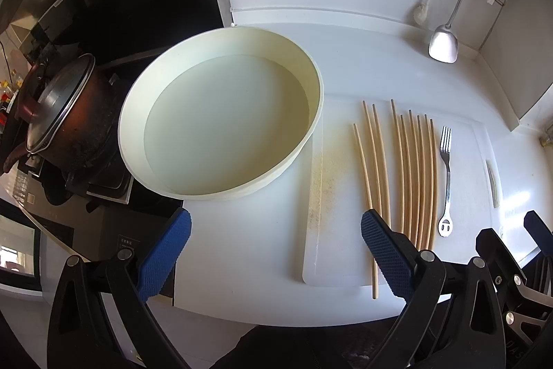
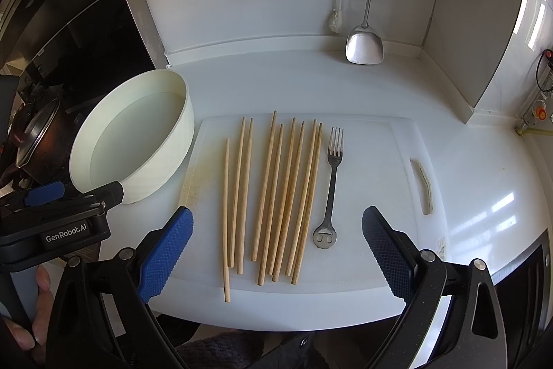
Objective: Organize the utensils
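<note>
Chopsticks [image 2: 273, 199] left of fork [image 2: 330, 185]: light, stiff, slippery; pinch mid-shaft. Left gripper [image 1: 276, 251] and right gripper [image 2: 276, 251] both gaped wide, empty.

Chopsticks [image 2: 273, 196] on cutting board [image 2: 380, 265], fork [image 2: 330, 185] right of them, basin [image 2: 179, 140] left.

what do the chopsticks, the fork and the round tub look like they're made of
Chopsticks: probably bamboo or wood, pale tan and matte. Fork: metal, likely stainless steel, grey with a dull sheen. Round tub: seemingly plastic, cream, smooth, thin-walled. All lie untouched; both grippers are open.
</note>
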Tool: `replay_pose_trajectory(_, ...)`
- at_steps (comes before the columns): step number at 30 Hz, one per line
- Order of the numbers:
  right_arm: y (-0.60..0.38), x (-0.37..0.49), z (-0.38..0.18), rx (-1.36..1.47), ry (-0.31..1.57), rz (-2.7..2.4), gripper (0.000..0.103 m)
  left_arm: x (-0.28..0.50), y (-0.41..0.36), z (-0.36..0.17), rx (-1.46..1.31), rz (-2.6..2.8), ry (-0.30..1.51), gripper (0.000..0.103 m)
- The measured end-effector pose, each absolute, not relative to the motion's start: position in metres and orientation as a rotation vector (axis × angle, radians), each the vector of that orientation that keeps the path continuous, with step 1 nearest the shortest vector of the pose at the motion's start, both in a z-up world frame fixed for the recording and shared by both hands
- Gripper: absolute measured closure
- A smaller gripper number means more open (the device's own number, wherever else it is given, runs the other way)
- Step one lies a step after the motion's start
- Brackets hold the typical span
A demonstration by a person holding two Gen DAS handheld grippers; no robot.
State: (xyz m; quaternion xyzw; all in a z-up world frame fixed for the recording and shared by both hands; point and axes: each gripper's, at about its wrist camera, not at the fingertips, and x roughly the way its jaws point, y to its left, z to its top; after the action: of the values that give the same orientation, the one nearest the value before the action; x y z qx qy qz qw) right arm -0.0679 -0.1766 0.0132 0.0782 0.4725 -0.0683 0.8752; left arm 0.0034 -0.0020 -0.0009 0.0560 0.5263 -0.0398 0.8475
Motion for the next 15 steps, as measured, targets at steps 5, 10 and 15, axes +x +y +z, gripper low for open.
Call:
replay_pose_trajectory(5,-0.1761,-0.0676,0.0129,0.161,0.987,-0.141,0.009,0.0037,-0.0018,-0.001,0.117,-0.085,1.11,0.006)
replay_pose_trajectory(10,-0.1764,-0.0672,0.0128,0.162,0.987,-0.141,0.009,0.0037,-0.0017,-0.0008,0.116,-0.084,1.11,0.006)
replay_pose_trajectory(15,-0.1744,-0.067,0.0122,0.161,0.988,-0.139,0.009,0.0035,-0.0016,-0.001,0.117,-0.085,1.11,0.006)
